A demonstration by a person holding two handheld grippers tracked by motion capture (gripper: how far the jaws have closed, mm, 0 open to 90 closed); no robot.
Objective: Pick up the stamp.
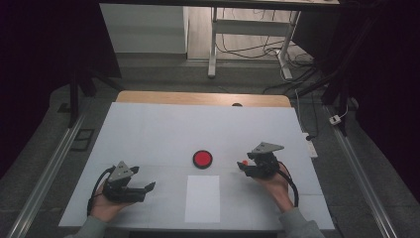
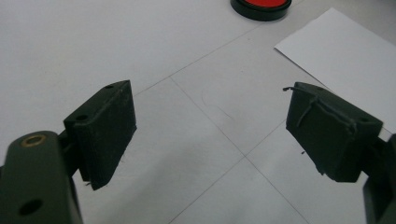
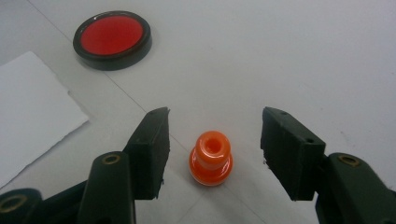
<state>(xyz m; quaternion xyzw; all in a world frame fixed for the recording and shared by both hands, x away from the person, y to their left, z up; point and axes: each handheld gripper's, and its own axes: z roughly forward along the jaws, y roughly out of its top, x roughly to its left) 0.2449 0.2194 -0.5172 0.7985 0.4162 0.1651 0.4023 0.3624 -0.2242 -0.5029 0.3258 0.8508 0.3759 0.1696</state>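
A small orange stamp-like piece (image 3: 211, 158) stands upright on the white table cover (image 1: 148, 129), also seen as an orange dot (image 1: 244, 162) in the high view. My right gripper (image 3: 215, 128) is low over the table with one jaw on each side of the piece, and a gap shows on both sides, so the pads do not touch it. A round red pad in a black rim (image 1: 202, 158) lies left of it, beyond the jaws (image 3: 112, 38). My left gripper (image 2: 210, 107) rests near the front left (image 1: 146, 191), open, with bare table between its jaws.
A white paper sheet (image 1: 202, 198) lies at the front centre between the two hands, just below the red pad. The table's wooden far edge (image 1: 203, 98) and a white desk frame (image 1: 247, 29) stand beyond. Metal rails (image 1: 44, 173) run along both sides.
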